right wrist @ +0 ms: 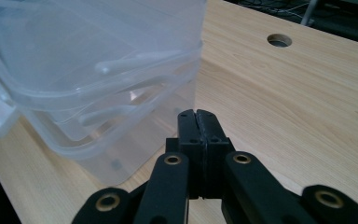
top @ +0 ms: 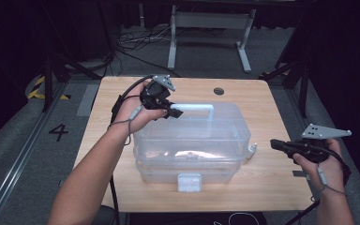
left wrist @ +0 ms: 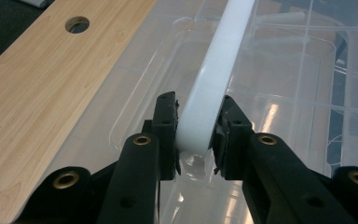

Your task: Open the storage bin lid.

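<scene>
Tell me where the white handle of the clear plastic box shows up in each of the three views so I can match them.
High view: the white handle stands raised over the box lid, upper middle, its left end in the left claw.
Left gripper view: it runs from top centre down to the middle, clamped between the jaws.
Right gripper view: I cannot make it out.
Shared landmark: the round hole in the table.
</scene>
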Tool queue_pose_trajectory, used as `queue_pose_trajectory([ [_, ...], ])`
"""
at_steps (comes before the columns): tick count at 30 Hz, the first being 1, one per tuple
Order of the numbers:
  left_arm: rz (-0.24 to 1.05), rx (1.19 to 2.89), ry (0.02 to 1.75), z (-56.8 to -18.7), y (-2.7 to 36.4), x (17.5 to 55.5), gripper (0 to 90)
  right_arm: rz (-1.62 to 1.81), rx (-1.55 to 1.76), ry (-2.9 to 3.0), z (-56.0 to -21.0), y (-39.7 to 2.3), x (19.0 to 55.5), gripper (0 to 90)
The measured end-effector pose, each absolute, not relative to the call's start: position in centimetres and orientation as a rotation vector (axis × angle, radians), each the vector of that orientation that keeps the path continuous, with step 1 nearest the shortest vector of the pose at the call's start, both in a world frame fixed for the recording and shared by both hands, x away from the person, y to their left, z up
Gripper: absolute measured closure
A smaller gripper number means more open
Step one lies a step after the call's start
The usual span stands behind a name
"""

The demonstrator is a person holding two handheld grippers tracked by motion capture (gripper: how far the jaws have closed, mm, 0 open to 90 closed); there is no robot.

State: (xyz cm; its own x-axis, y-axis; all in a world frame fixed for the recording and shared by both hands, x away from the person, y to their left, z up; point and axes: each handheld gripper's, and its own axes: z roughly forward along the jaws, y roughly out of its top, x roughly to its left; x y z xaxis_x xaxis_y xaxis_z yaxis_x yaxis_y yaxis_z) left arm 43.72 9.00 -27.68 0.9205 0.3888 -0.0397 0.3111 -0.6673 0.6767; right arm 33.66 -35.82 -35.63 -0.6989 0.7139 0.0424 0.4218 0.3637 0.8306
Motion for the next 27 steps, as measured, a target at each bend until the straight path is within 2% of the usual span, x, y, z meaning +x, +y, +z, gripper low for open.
queue_pose_trajectory([
  [21,0.108,2.353,0.537,-26.9,8.9,45.4,72.7,1.315,0.709,2.515,-36.6,-31.4,33.4,90.0],
  [27,0.106,2.363,0.545,-26.7,8.8,45.6,72.6,1.429,0.614,2.524,-37.4,-30.0,33.7,90.0],
])
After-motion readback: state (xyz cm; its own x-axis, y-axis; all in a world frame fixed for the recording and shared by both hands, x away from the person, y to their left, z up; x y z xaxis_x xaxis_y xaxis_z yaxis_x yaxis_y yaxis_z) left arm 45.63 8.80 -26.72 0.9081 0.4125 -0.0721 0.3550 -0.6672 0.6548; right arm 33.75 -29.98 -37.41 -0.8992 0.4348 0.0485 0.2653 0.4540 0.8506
